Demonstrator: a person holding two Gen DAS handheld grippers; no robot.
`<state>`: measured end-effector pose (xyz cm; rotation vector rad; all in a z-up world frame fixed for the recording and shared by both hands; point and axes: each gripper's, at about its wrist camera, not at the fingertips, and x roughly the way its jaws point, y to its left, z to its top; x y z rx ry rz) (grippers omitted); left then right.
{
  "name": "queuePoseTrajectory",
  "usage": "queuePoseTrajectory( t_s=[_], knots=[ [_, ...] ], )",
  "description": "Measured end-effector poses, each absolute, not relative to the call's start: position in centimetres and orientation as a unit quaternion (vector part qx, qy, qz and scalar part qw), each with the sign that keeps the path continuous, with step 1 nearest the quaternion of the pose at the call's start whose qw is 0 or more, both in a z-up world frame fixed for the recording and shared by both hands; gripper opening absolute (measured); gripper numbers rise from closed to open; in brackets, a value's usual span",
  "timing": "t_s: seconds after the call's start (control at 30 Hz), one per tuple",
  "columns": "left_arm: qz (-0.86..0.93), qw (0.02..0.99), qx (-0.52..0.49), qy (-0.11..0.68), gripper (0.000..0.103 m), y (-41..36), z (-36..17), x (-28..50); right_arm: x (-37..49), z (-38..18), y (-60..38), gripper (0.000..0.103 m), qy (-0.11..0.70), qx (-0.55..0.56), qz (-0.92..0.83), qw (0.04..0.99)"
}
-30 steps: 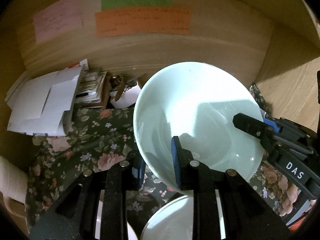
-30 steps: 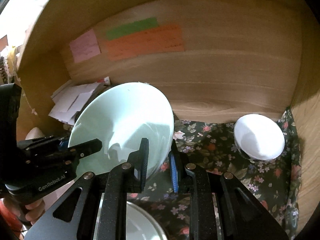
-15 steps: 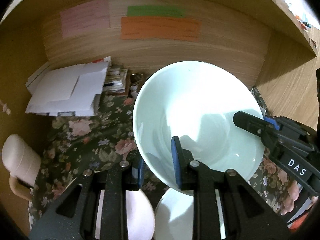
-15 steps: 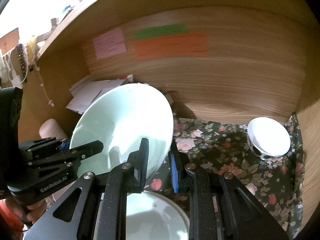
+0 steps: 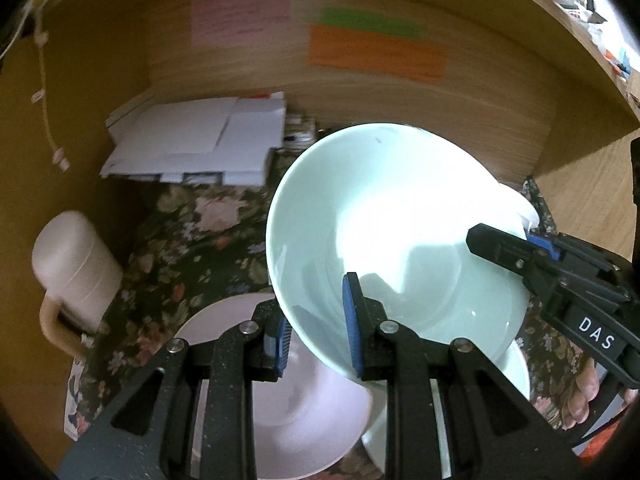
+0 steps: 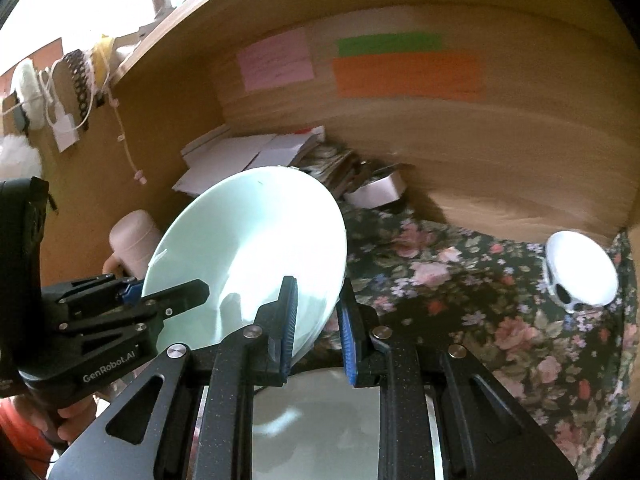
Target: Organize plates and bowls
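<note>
A large pale green bowl (image 5: 392, 216) hangs tilted above the floral tablecloth, held by both grippers at once. My left gripper (image 5: 316, 336) is shut on its near rim, one blue pad inside and one outside. My right gripper (image 6: 318, 332) is shut on the opposite rim of the same bowl (image 6: 248, 248); in the left wrist view the right gripper (image 5: 500, 240) comes in from the right, and in the right wrist view the left gripper (image 6: 164, 292) comes in from the left. Under the bowl lie a pink plate (image 5: 288, 404) and a pale green dish (image 5: 516, 376).
A pink mug (image 5: 76, 272) stands at the left. Stacked white papers (image 5: 200, 140) fill the back left corner. A small white bowl (image 6: 580, 272) sits at the far right by the wooden side wall. Coloured notes (image 6: 404, 72) hang on the back panel. A pale dish (image 6: 316, 424) lies below the right gripper.
Both grippers have drawn back and up with the bowl still held. More of the table shows now, with the pink plate and mug in view beneath and to the left.
</note>
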<state>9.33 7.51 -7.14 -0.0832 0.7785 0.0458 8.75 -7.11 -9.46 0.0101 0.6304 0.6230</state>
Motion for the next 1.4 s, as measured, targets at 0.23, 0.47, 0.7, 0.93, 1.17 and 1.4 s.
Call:
queuePoseTrajectory(
  t_s=[0.23,0.47,0.7,0.93,1.17,1.4],
  knots=[
    [0.046,0.919,-0.051,0.387,0.024,10.1,-8.2,7.5,8.4,-10.9,-4.5,0.018,0.324,0.003,0.328,0.888],
    [0.063,0.912,-0.065,0.399,0.024,12.3,-9.6,6.1,7.9,-12.3,-2.4,0.018,0.342,-0.006,0.35,0.872],
    [0.069,0.907,-0.071,0.41,0.024,13.3,-10.8,5.1,7.7,-13.5,-1.1,0.018,0.361,-0.014,0.361,0.86],
    [0.073,0.902,-0.074,0.418,0.024,13.7,-11.8,4.3,7.5,-14.7,-0.4,0.018,0.378,-0.021,0.367,0.85],
    [0.075,0.897,-0.079,0.428,0.024,14.0,-12.7,4.1,7.6,-15.9,0.1,0.018,0.397,-0.029,0.37,0.839],
    [0.078,0.894,-0.082,0.433,0.023,14.3,-13.2,3.9,7.9,-16.3,0.4,0.018,0.408,-0.034,0.373,0.833]
  ],
)
